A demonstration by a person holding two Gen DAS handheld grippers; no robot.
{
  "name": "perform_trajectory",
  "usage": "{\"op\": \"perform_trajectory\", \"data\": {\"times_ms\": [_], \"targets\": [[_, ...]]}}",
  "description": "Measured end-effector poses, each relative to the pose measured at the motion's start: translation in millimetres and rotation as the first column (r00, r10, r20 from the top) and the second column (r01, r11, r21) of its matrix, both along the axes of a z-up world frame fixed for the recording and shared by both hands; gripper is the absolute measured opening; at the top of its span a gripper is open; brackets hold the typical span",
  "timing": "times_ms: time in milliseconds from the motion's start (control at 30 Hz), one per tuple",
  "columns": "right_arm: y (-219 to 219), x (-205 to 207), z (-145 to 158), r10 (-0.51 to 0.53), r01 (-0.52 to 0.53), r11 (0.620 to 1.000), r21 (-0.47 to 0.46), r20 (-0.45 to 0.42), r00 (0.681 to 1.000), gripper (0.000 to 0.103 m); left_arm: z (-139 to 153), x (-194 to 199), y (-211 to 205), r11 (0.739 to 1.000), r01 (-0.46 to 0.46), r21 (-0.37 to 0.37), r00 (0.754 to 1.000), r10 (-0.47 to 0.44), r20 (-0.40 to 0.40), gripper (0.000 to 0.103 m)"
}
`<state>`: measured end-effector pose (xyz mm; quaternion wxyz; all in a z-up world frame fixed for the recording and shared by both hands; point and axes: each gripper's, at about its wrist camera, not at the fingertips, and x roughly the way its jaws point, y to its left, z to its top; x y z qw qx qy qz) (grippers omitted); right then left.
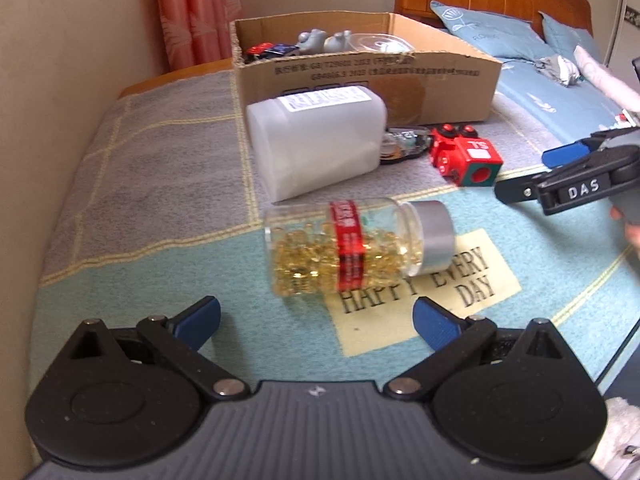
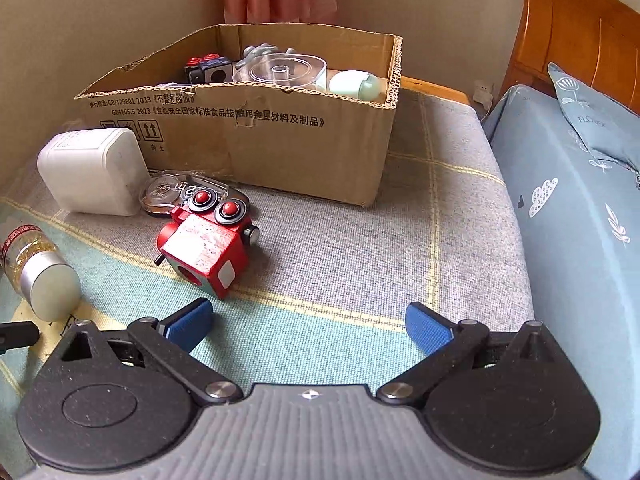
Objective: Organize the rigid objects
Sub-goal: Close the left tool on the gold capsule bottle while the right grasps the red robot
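A clear capsule bottle [image 1: 356, 242] with a red label and silver cap lies on its side on the blanket, just ahead of my open, empty left gripper [image 1: 316, 320]. Beyond it lie a white plastic jar [image 1: 316, 140], a flat clear case [image 1: 404, 142] and a red toy robot [image 1: 466, 156]. My right gripper [image 2: 308, 322] is open and empty, a little short and right of the red robot [image 2: 206, 240]. It shows in the left wrist view [image 1: 520, 176] at the right edge. The bottle [image 2: 40, 276] lies at its left. A cardboard box [image 2: 256, 128] holds several items.
The box [image 1: 400, 76] stands at the back of the grey and teal blanket [image 2: 340, 248]. A beige wall runs along the left. A blue bed with pillows [image 2: 580, 184] and a wooden headboard [image 2: 580, 28] lie to the right. Pink curtains [image 1: 196, 12] hang behind.
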<state>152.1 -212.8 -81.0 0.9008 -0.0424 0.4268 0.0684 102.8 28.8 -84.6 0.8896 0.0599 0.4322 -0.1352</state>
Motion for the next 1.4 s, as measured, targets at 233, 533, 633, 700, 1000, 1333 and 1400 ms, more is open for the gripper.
{"op": "perform_trajectory", "data": {"times_ms": [233, 533, 633, 700, 1000, 1333, 1400], "targets": [[0, -2, -1, -0.006, 0.006, 1.0, 0.003, 0.017, 1.0, 0.103, 0, 3, -11, 1.0, -0.003, -0.002, 1.0, 0.003, 0.0, 0.102], [0, -7, -2, -0.003, 0.002, 1.0, 0.005, 0.044, 0.999, 0.103, 0, 7, -19, 0.999, -0.035, -0.003, 0.999, 0.035, 0.0, 0.102], [0, -9, -2, 0.004, -0.004, 1.0, 0.006, 0.047, 0.999, 0.103, 2, 9, -24, 1.0, -0.023, -0.02, 1.0, 0.023, 0.003, 0.102], [0, -10, -3, 0.007, -0.008, 1.0, 0.007, 0.05, 0.999, 0.103, 5, 10, -27, 0.999, -0.029, -0.014, 0.999, 0.029, 0.024, 0.102], [3, -14, -3, 0.009, -0.009, 1.0, 0.007, 0.059, 0.998, 0.103, 16, 14, -31, 0.999, -0.038, -0.034, 0.996, 0.041, 0.074, 0.1], [19, -15, -3, 0.047, -0.048, 0.999, 0.005, 0.052, 0.998, 0.103, 14, 19, -25, 0.998, -0.068, -0.011, 0.995, 0.069, 0.069, 0.093], [26, -14, -2, 0.074, -0.074, 0.997, 0.005, 0.05, 0.996, 0.103, 14, 21, -17, 0.995, -0.1, -0.005, 0.992, 0.1, 0.073, 0.093]]}}
